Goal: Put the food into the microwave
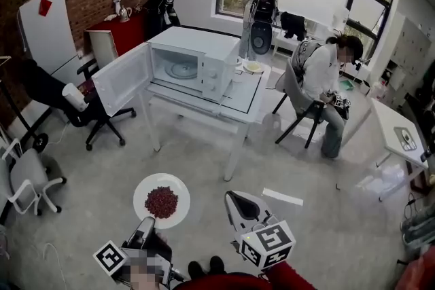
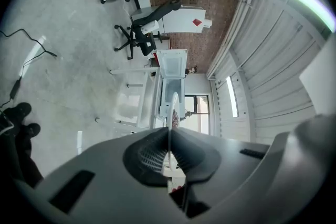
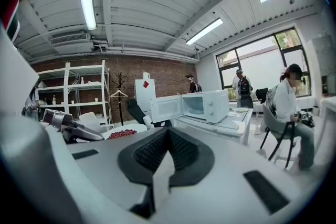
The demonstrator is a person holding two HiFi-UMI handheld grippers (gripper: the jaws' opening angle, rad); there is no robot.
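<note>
- One white plate (image 1: pixel 146 188) carries a heap of red food (image 1: pixel 162 202) in its middle. It hangs above the floor (image 1: pixel 88 166), well apart from the desk (image 1: pixel 248 100).
- The left hand-held gripper (image 1: pixel 145 223) is pinching the plate's near rim. In the left gripper view the plate stands edge-on between the clamped jaws.
- The right hand-held gripper (image 1: pixel 232 195) is near the plate on its right, jaws pressed together with nothing between them.
- The white microwave (image 1: pixel 204 54) stands on the desk with its door (image 1: pixel 122 80) swung wide open and its turntable (image 1: pixel 182 69) showing.
- A person (image 1: pixel 319 75) sits on a chair (image 1: pixel 296 102) right of the desk.
</note>
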